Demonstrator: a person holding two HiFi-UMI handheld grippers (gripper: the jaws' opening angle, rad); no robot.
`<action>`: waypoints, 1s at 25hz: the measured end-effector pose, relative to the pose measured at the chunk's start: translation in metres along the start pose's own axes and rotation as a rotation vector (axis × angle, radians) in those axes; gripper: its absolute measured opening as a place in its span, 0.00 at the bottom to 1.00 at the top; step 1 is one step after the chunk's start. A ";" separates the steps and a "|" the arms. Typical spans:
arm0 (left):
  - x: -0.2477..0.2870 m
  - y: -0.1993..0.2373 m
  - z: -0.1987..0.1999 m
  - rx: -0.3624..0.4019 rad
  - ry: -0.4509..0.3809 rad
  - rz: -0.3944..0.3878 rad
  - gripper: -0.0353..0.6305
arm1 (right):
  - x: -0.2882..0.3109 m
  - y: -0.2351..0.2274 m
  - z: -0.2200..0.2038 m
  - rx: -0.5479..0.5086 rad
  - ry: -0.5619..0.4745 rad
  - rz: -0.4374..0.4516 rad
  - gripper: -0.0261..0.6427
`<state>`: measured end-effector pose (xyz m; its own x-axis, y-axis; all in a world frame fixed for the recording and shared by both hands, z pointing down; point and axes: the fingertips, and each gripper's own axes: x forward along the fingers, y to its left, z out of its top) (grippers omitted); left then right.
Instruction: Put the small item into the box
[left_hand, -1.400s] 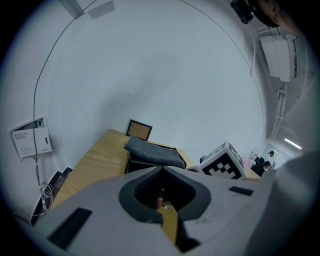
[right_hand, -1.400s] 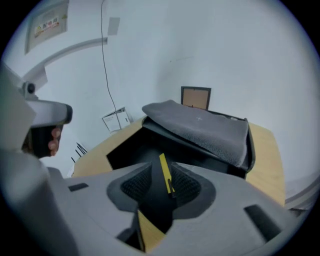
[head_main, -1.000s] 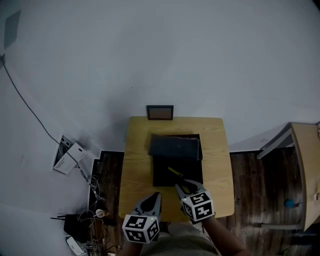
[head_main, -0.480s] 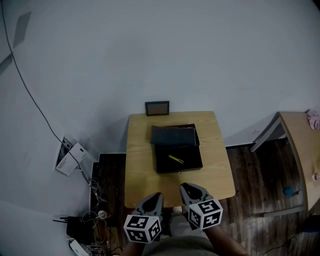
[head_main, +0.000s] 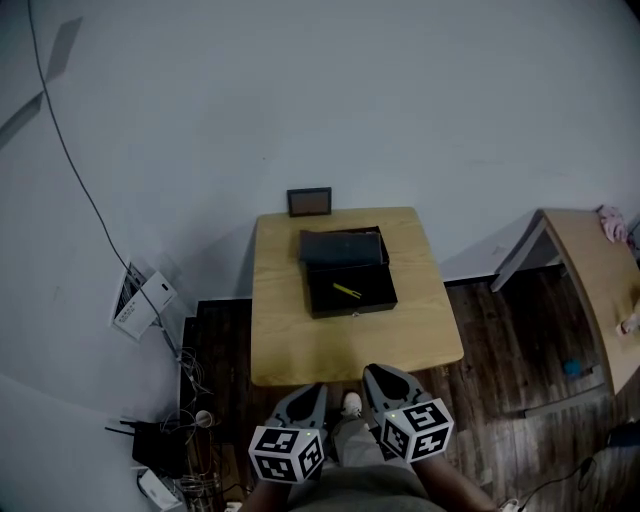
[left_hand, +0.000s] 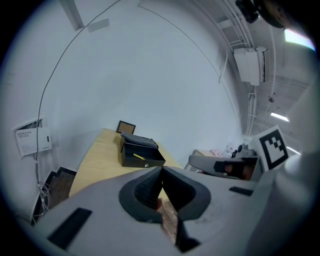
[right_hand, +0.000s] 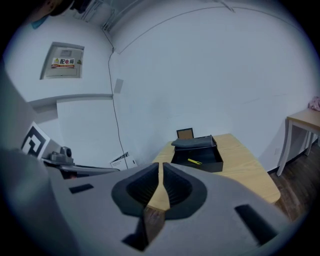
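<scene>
Head view: clear of the table (head_main: 300, 350) edge, left hand-held gripper (head_main: 310, 395) clenched empty, right hand-held gripper (head_main: 378, 375) just closing, empty.

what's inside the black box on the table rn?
One small yellow item on the floor of the black box. Its lid covers the rear part; anything there is hidden.

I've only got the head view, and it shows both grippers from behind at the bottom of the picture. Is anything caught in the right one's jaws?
Observer: No. The right gripper view shows that the right gripper has just been closing its jaws: only a thin slit between them, nothing in it.
Operator: And the left one?
Observer: The left gripper has its jaws together, empty.
Operator: Is the box lid off?
Observer: From the side, the lid stands raised over the far edge of the black box.
</scene>
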<state>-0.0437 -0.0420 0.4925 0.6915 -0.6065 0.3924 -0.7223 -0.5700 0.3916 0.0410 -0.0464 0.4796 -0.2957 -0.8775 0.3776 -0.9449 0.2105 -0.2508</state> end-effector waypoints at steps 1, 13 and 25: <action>-0.005 -0.003 -0.003 0.002 -0.002 -0.003 0.06 | -0.006 0.004 -0.001 0.000 -0.008 0.002 0.07; -0.040 -0.007 -0.019 0.007 -0.022 0.012 0.06 | -0.040 0.037 -0.015 -0.026 -0.039 0.040 0.04; -0.042 -0.008 -0.012 0.013 -0.039 0.006 0.06 | -0.043 0.039 -0.006 -0.067 -0.065 0.034 0.04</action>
<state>-0.0668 -0.0055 0.4835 0.6865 -0.6310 0.3613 -0.7264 -0.5734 0.3788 0.0160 0.0020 0.4586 -0.3201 -0.8949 0.3109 -0.9424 0.2671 -0.2016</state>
